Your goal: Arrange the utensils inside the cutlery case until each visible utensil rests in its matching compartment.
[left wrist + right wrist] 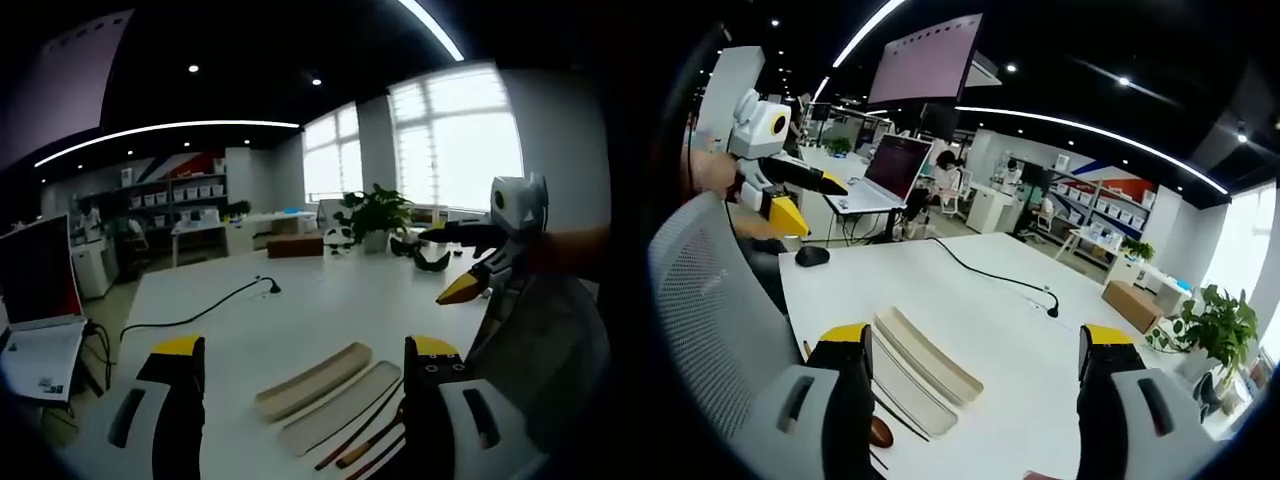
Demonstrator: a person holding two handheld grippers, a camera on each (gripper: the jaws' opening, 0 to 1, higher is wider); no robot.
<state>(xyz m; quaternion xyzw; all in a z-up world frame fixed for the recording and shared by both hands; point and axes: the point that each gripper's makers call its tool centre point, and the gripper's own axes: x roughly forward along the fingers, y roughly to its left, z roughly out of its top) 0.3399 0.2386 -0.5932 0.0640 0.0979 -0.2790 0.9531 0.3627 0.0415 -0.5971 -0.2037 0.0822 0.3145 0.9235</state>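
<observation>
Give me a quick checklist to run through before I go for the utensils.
1. Left gripper open and empty: ok.
2. Right gripper open and empty: ok.
3. Two-part beige cutlery case lying on the white table: ok.
4. Chopsticks visible beside the case, not yet inside: ok.
5. Which compartment suits each utensil: cannot tell.
6. Black cable away from the case: ok.

Bright windows (455,135) light an office with a white table (300,310), shelves (180,195), a potted plant (375,215) and ceiling light strips (1090,130).
</observation>
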